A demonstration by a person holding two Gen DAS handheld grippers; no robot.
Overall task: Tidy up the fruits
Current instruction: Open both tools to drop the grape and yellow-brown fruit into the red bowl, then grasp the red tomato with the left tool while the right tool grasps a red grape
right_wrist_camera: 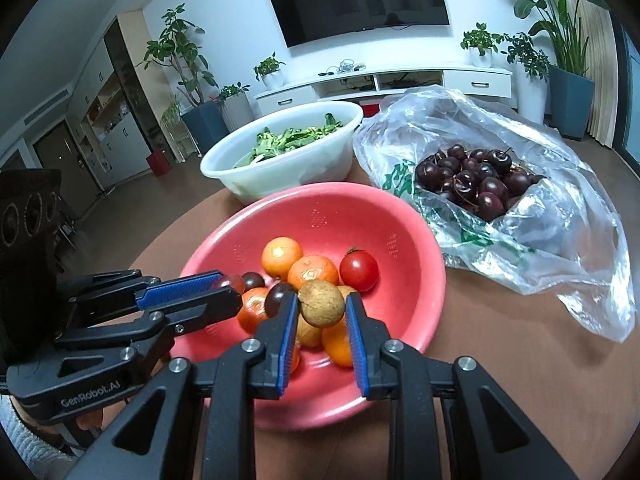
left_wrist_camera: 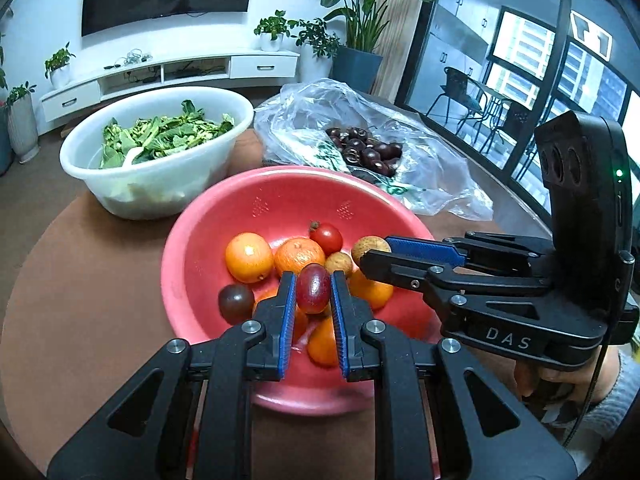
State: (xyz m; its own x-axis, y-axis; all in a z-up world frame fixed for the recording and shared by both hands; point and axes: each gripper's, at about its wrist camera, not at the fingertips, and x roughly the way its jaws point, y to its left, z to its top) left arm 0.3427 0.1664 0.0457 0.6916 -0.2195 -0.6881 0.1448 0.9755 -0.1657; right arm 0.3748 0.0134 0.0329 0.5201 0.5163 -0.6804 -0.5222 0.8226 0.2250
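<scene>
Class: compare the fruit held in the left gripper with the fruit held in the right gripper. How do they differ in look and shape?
The grape in the left gripper is dark red, smooth and oval; the longan in the right gripper is tan, matte and round. The longan looks rather bulkier between its jaws than the grape does. Both are clamped between blue-padded jaws above the red bowl.

Each wrist camera looks forward along its jaws, close above the shared red bowl (left_wrist_camera: 192, 248), from opposite sides.
</scene>
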